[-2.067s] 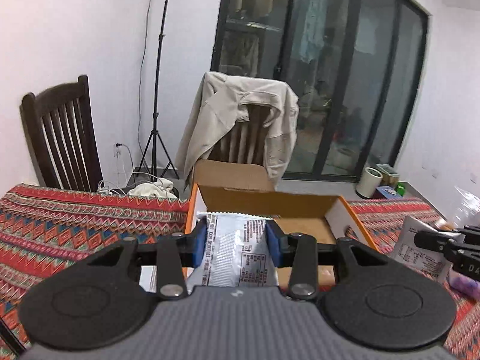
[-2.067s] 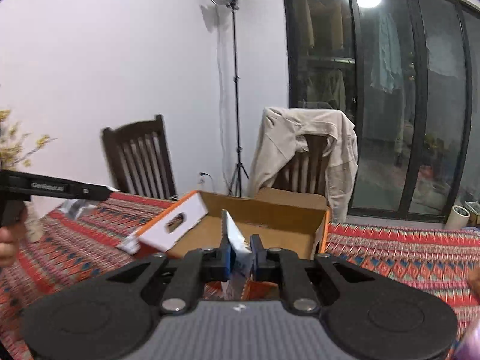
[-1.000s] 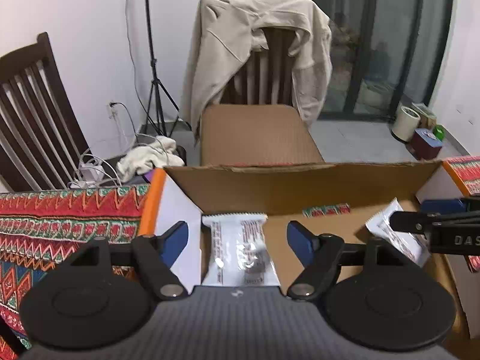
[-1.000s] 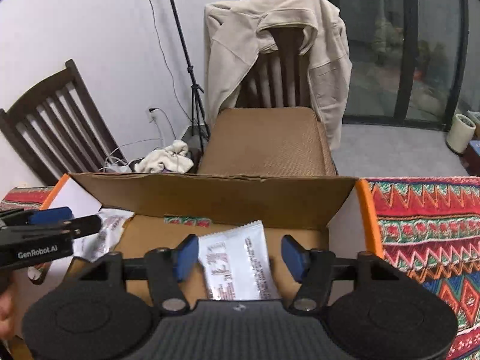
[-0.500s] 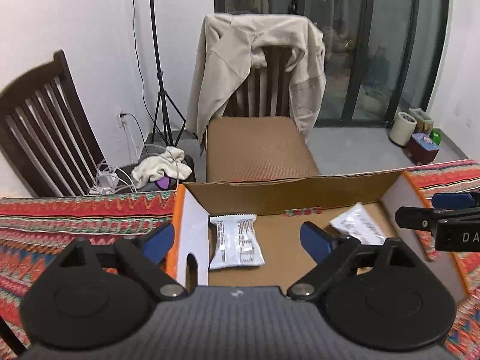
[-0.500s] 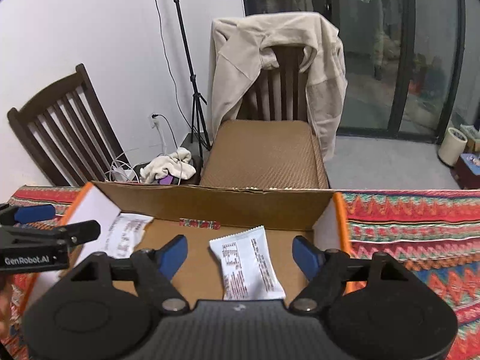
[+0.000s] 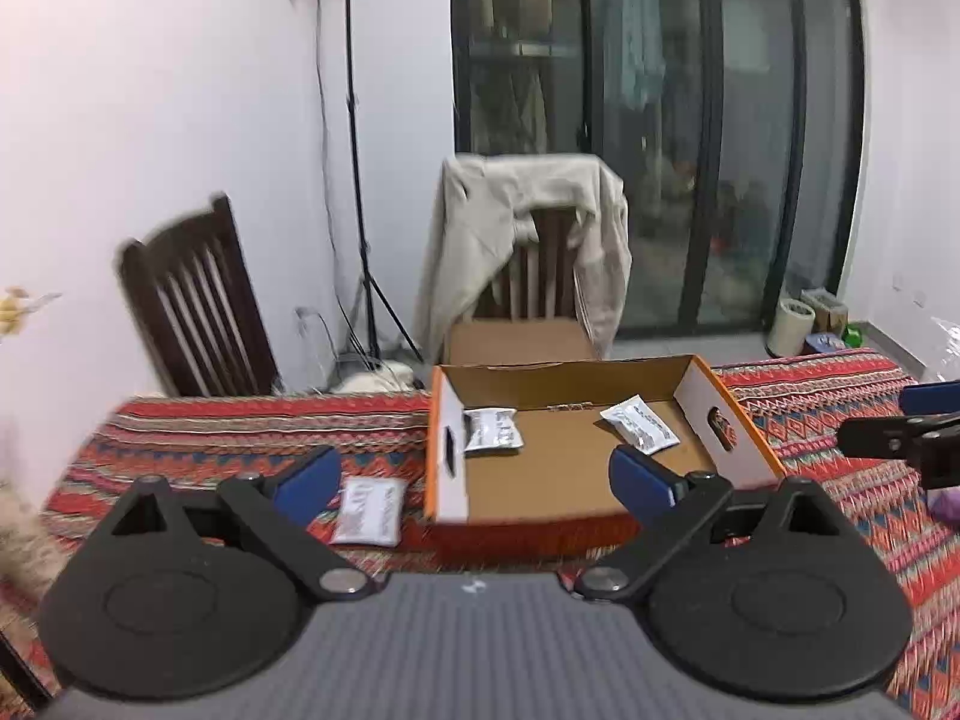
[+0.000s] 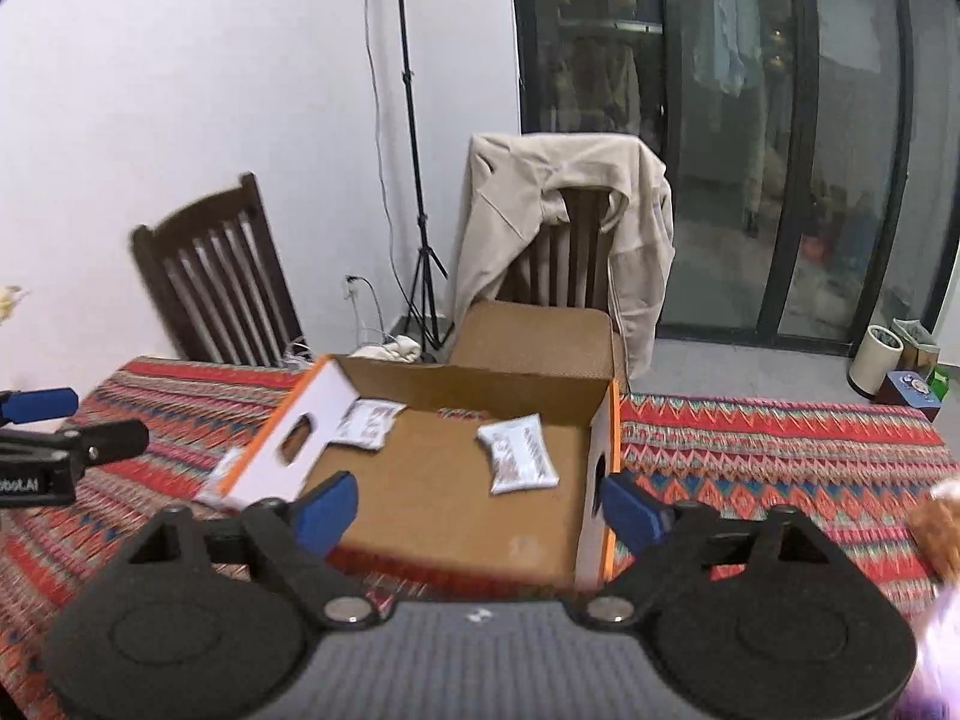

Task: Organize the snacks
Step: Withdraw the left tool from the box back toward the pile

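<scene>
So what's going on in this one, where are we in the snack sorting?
A person with a gripper in each hand is sorting snack packets into a cardboard box. Both the left gripper and right gripper are open and empty, back from the box. Two packets lie inside, one left and one right. Another packet waits on the tablecloth beside the box.

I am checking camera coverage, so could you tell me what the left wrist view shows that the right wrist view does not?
Only the left wrist view shows the whole white snack packet lying on the patterned tablecloth left of the cardboard box, outside it. Only the right wrist view shows the left gripper, at its left edge. Both show the box holding two snack packets, one near the left wall and one toward the right, and the jacket-draped chair behind.
</scene>
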Motion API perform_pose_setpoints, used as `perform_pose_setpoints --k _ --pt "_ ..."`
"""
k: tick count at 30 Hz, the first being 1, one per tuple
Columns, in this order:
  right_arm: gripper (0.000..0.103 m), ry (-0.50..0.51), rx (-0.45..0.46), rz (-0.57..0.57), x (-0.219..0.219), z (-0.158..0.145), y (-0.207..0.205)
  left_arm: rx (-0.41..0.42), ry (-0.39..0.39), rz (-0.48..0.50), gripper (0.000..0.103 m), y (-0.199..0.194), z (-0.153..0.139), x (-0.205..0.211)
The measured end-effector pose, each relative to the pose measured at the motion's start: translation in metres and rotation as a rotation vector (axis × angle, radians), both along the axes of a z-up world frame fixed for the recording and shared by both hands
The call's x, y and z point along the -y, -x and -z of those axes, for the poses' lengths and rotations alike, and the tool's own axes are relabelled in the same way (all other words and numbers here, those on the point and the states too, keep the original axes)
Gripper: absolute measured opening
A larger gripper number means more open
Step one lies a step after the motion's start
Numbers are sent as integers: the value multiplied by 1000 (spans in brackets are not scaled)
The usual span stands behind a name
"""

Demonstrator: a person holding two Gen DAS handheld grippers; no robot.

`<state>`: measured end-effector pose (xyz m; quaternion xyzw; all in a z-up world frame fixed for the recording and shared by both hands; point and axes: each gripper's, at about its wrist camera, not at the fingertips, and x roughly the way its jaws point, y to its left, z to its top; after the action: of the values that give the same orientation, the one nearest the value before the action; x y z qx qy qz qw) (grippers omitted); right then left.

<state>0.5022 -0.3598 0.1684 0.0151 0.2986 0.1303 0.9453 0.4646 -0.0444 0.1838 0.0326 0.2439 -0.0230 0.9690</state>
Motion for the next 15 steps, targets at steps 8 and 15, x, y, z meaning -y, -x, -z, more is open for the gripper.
perform_pose_setpoints --k 8,15 --pt "103 3 144 -20 -9 19 177 130 -6 25 103 175 36 -11" --pt "103 13 260 27 -25 64 301 204 -18 5 103 292 83 -23"
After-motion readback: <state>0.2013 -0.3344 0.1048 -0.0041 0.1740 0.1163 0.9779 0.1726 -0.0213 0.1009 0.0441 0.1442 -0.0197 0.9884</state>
